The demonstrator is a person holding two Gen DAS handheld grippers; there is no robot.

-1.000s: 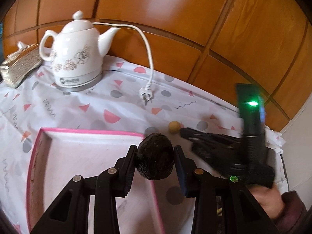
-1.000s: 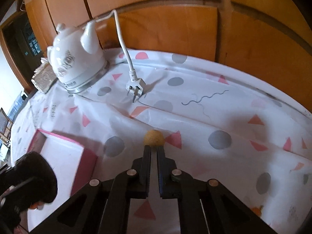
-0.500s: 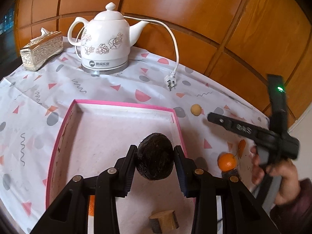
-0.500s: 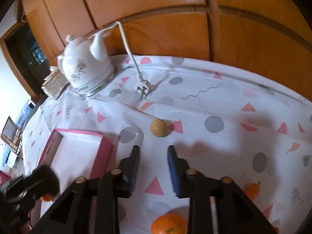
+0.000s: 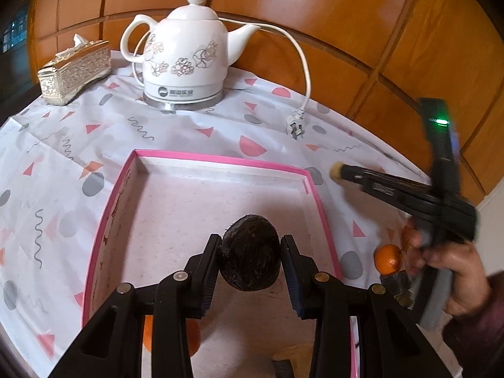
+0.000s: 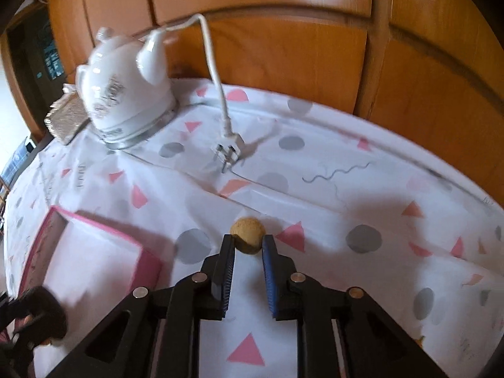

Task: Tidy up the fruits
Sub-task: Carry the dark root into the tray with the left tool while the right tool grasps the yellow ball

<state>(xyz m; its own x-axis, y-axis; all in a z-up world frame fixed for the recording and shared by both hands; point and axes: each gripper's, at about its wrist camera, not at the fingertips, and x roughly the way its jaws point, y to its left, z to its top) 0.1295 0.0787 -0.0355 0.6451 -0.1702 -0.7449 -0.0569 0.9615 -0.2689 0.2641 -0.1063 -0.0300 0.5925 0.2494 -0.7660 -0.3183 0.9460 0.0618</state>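
Note:
My left gripper (image 5: 250, 253) is shut on a dark round fruit (image 5: 250, 256) and holds it above the pink-rimmed box (image 5: 220, 159). An orange fruit (image 5: 171, 334) lies in the box under the gripper. My right gripper (image 6: 248, 245) is open, its fingertips either side of a small tan round fruit (image 6: 247, 234) on the tablecloth right of the box; I cannot tell if they touch it. In the left wrist view the tan fruit (image 5: 335, 170) sits at the right gripper's tip. Another orange fruit (image 5: 387, 258) lies near the hand.
A white electric kettle (image 5: 186, 60) stands at the back, its cord and plug (image 5: 294, 124) lying on the patterned cloth. A silver tissue box (image 5: 74, 71) is at the back left. Wooden panels rise behind the table. The table's right edge is near the hand.
The right gripper has moved forward so its open fingers now flank the tan fruit. The left gripper still holds the dark fruit over the box and has barely moved.

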